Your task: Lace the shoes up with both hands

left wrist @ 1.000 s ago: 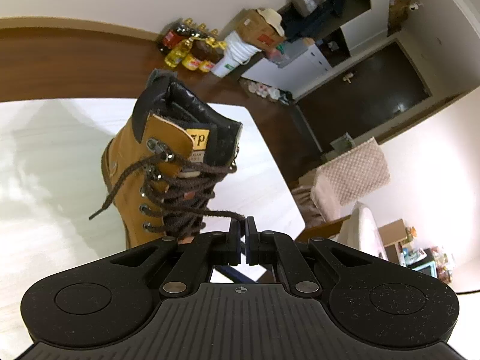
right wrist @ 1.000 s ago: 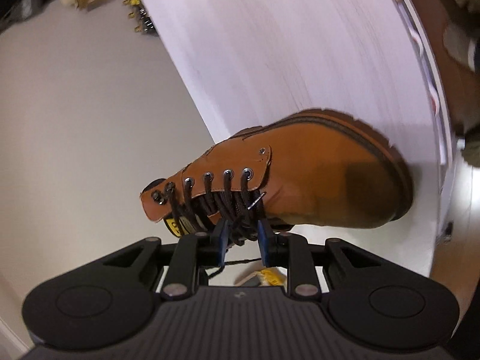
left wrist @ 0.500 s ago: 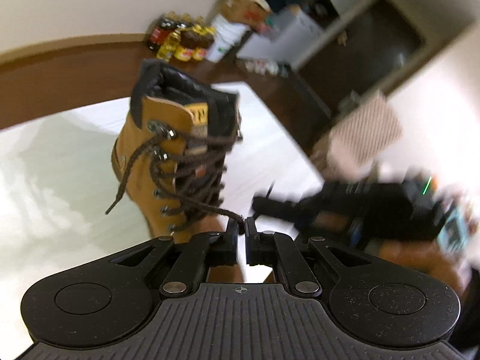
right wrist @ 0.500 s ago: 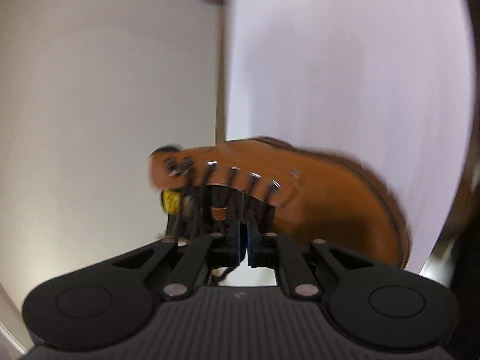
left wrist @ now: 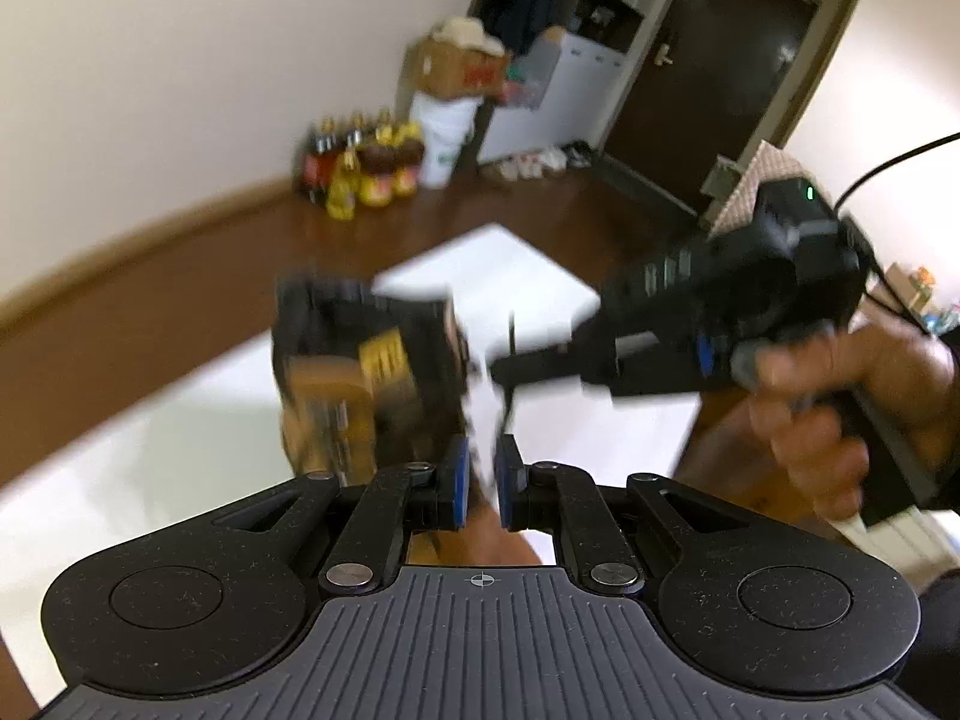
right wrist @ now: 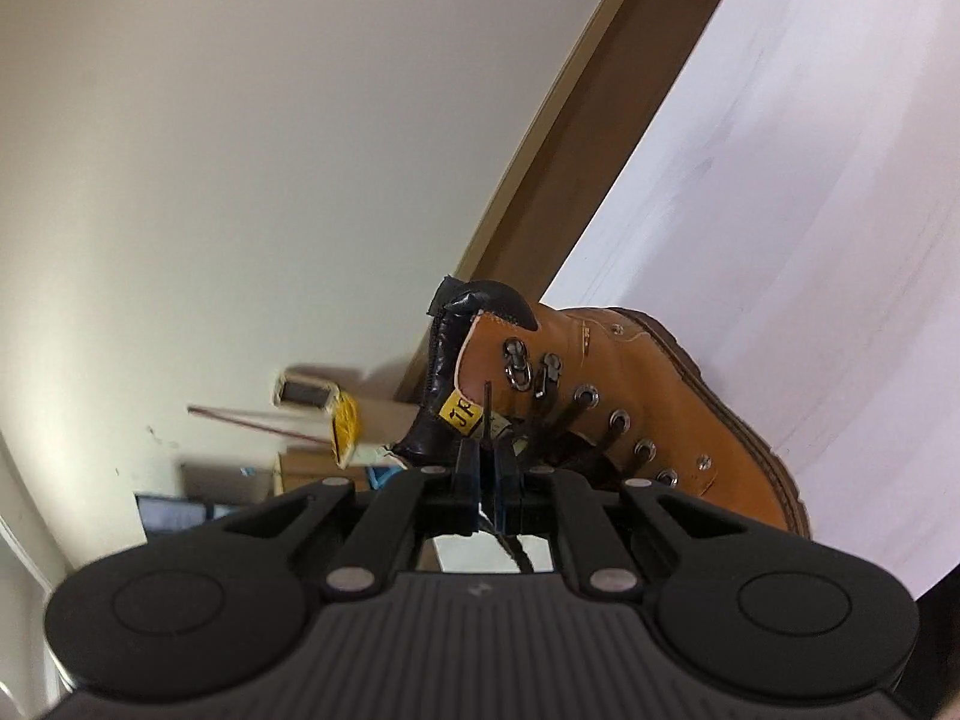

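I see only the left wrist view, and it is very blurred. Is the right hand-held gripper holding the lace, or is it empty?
Observer: It is holding it. In the right wrist view the right hand-held gripper is shut on the dark lace; the tip sticks up above the pads.
Operator: Where is that tip against the boot?
Observer: Right beside the yellow tongue label of the tan boot.
Operator: And the rest of the lace?
Observer: It trails back under the pads, toward the camera.
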A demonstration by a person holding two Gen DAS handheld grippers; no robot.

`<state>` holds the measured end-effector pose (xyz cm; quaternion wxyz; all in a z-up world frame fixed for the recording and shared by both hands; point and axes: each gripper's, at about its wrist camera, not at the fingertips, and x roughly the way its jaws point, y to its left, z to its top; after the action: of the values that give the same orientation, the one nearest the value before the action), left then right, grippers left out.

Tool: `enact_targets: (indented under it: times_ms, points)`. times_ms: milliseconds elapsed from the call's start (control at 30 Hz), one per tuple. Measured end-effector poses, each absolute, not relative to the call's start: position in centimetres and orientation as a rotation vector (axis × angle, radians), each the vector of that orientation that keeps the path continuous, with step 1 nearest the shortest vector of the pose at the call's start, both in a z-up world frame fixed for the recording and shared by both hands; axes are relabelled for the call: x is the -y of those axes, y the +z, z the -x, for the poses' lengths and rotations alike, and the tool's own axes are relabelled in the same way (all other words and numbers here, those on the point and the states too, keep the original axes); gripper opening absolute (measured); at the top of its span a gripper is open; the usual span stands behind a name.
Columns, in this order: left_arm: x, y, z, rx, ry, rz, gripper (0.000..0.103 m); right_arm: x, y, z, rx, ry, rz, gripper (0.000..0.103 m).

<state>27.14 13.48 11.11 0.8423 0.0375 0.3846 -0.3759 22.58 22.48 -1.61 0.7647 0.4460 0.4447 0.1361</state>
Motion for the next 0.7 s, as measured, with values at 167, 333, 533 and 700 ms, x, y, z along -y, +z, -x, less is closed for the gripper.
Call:
enact_targets:
  times_ms: [167, 333, 533, 700]
  points:
    - [-8.2, 11.9, -29.9, -0.795, -0.848, -0.305, 0.009, -21.7, -2.8, -22.0, -1.004, 0.283, -0.972, 0.006]
    - [-5.9, 10.9, -31.7, -0.847, -0.933, -0.357, 0.009, -21.0, -4.0, -21.2, -1.0, 0.265, -1.021, 0.006]
    - [-4.4, 9.7, -31.3, -0.789, -0.917, -0.584, 0.01, -21.0, -5.2, -21.3, -0.98, 0.262, -1.074, 0.006]
    - [-2.9, 8.9, -28.5, -0.659, -0.919, -0.861, 0.009, -21.0, -6.1, -21.7, -0.972, 0.26, -1.105, 0.006]
